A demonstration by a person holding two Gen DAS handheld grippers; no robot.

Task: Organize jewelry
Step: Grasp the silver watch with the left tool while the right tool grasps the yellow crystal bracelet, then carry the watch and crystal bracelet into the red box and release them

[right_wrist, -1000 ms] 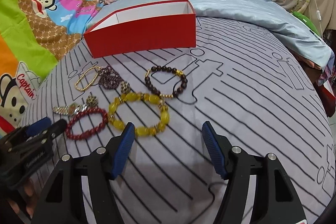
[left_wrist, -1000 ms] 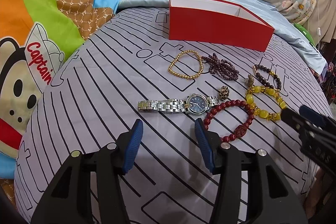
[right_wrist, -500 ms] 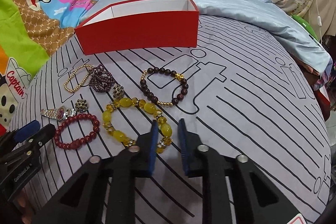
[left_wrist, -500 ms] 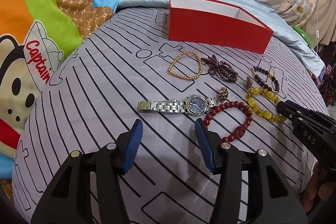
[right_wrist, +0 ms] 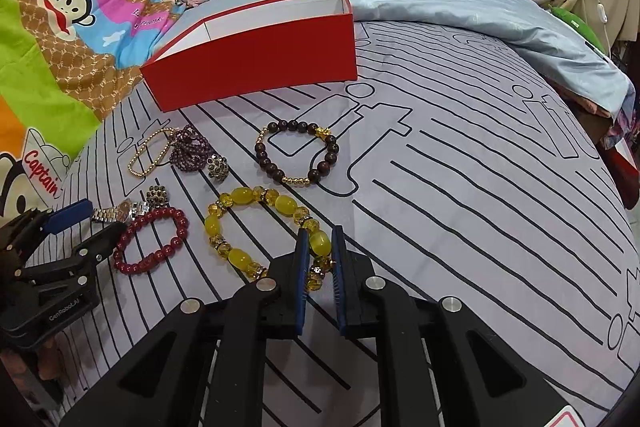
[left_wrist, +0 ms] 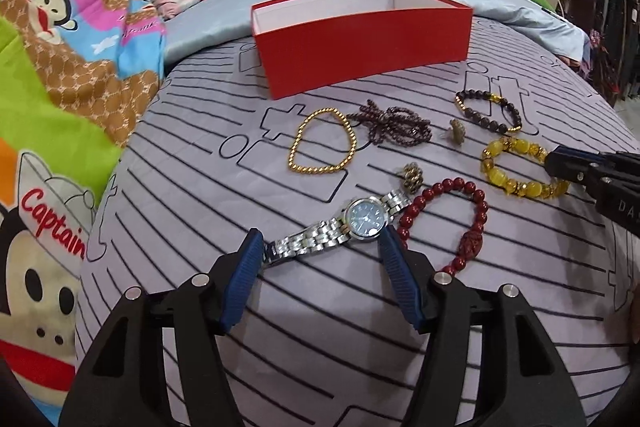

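Right gripper (right_wrist: 319, 247) clenched on yellow bracelet (right_wrist: 256, 227), apparently bound for red box (right_wrist: 256, 55) | left gripper (left_wrist: 320, 247) opening astride watch (left_wrist: 340, 227), nearer than box.

Right gripper (right_wrist: 319, 247), lower centre: blue pads clamped on yellow bead bracelet (right_wrist: 256, 227). Red bracelet (right_wrist: 150, 241) to its left; dark bead bracelet (right_wrist: 298, 153) above (gold spacers); red box (right_wrist: 256, 55) upper left.

5 bracelets (left_wrist: 322, 141) – 2 brooches (left_wrist: 413, 177), 1 watch (left_wrist: 340, 230), 1 box (left_wrist: 360, 39).
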